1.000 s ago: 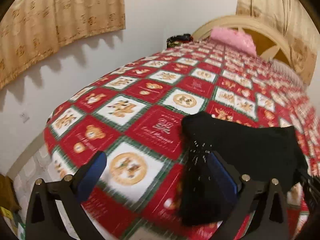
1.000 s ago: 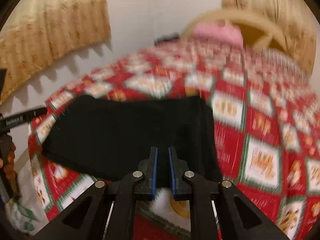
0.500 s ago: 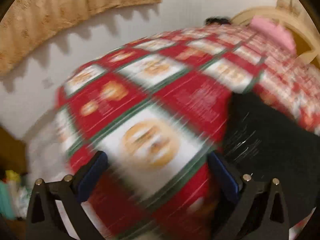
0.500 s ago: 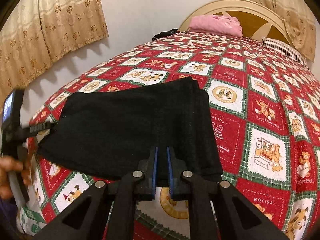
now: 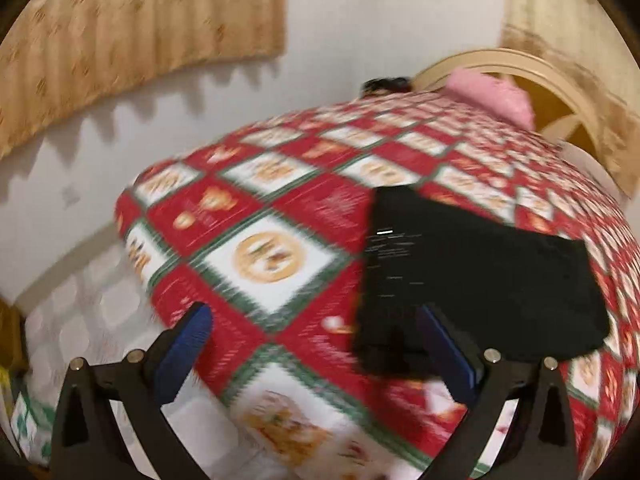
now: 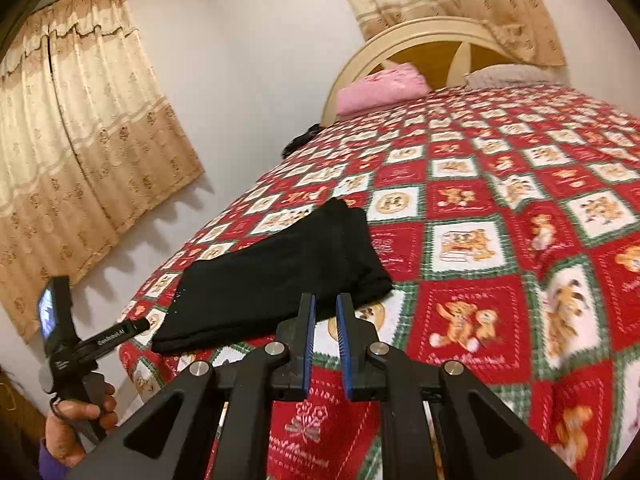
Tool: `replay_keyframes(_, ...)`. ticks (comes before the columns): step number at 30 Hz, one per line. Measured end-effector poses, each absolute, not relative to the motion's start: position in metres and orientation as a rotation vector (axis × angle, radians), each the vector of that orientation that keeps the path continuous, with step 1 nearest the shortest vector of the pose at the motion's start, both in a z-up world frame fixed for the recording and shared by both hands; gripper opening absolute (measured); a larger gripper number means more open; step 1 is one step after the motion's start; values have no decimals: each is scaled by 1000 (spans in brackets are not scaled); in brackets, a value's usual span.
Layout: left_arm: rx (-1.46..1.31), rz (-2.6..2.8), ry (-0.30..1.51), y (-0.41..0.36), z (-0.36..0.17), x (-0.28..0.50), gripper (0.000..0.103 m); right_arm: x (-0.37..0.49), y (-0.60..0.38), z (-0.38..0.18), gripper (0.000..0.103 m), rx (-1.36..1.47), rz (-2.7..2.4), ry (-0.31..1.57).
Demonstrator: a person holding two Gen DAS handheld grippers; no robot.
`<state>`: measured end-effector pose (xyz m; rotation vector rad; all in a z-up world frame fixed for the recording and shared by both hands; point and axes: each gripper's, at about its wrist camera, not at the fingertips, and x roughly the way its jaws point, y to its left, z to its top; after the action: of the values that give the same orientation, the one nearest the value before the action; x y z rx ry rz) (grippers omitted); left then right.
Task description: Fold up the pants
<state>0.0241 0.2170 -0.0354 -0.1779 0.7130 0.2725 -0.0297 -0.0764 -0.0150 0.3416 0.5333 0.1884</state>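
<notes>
The black pants (image 5: 480,280) lie folded into a flat rectangle on the red patterned bedspread (image 5: 280,208) near the bed's corner. They also show in the right wrist view (image 6: 280,272). My left gripper (image 5: 316,340) is open and empty, held above the bed's corner with its right finger over the pants' near edge. My right gripper (image 6: 325,320) is nearly shut with a narrow gap and holds nothing, raised just in front of the pants. The left gripper's body (image 6: 68,344) shows in the person's hand at the left of the right wrist view.
A pink pillow (image 6: 380,86) and a striped pillow (image 6: 508,74) lie by the cream headboard (image 6: 432,36). A dark object (image 6: 300,140) sits at the bed's far left edge. Beige curtains (image 6: 80,152) hang on the left wall. Tiled floor (image 5: 80,312) lies left of the bed.
Both grippers have pulled back from the pants and risen. The right wrist view has tilted and shows more of the bed and room. The folded pants have stayed in place.
</notes>
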Motion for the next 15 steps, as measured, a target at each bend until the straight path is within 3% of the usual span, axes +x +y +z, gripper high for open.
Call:
replay_keyframes(3,-124,150,683,188,-20,18,103,-29,-60,4,13,275,189,517)
replay_keyframes(4,-89,126,657,175,-10,13,103,-29,-55,12,19,251,195,504)
replay_keyframes(6,-36,115,612,160,6,8,103,-33,-48,28,46,222,196,461)
replay_keyframes(7,-21,114,594,156,12,5,103,-35,-46,38,67,215,190,431)
replay_keyframes(8,-9,114,576,151,18,2,103,-40,-45,44,74,211,182,403)
replay_keyframes(15,-16,74,574,141,38,4,103,-58,-32,79,74,167,159,289)
